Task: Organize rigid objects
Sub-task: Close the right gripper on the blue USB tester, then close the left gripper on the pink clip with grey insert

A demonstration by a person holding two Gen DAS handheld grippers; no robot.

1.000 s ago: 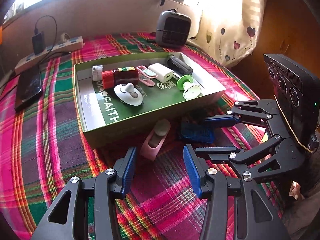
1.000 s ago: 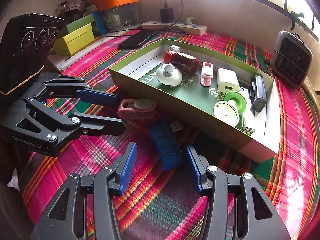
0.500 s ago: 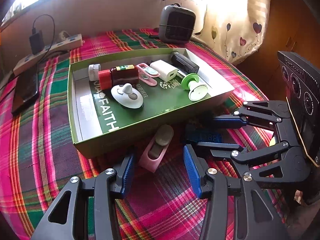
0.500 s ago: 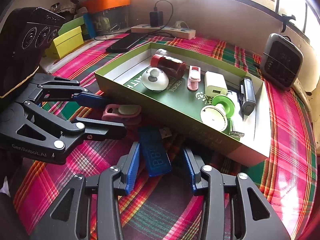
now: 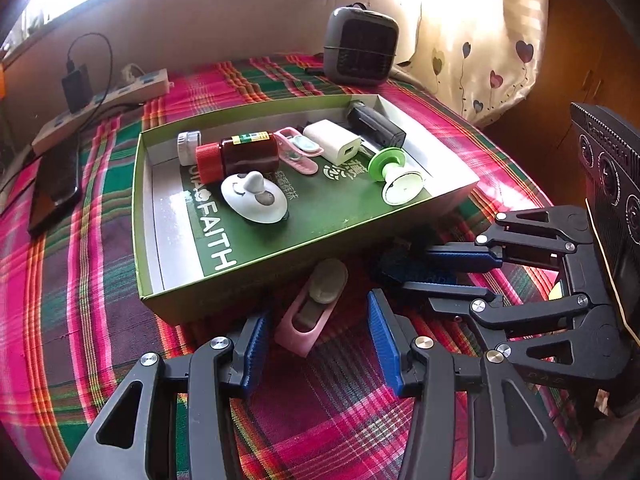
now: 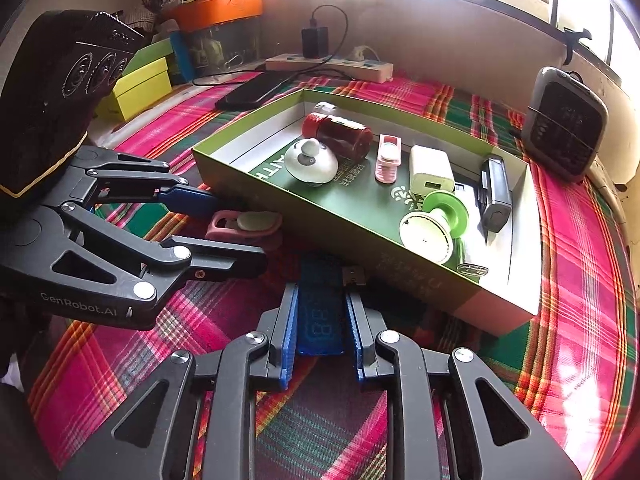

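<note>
Blue pads of the right gripper [image 6: 321, 330] are pressed against both long sides of the blue tester [image 6: 322, 312], a flat stick with a little number screen and a metal plug at its far end. It is pinched near its back half and lies flat on the checked cloth [image 6: 580, 280], just in front of the green box [image 6: 420, 280]. It is judged to be hard, light and a bit smooth (plastic like this can slide), so the long flat sides are thought the best place to be held, not the small plug.

A little farther on, the pink clip [image 5: 312, 308] is seen between the spread fingers of the left gripper [image 5: 316, 344], which is wide open and not touching it. The clip lies on the cloth right beside the near wall of the box. It is judged stiff and light too, and its narrow sides look easy to squeeze.

Farther back, inside the box, a white knob lid [image 5: 254, 198], a red-capped bottle [image 5: 240, 156], a second pink clip [image 5: 298, 152], a white charger [image 5: 334, 148], a black case [image 5: 374, 126] and a green spool [image 5: 394, 178] are laid out. Much room is left on the box floor.

Behind the box, a gray heater [image 5: 360, 50], a power strip [image 5: 104, 100] and a phone [image 5: 56, 188] are seen.
</note>
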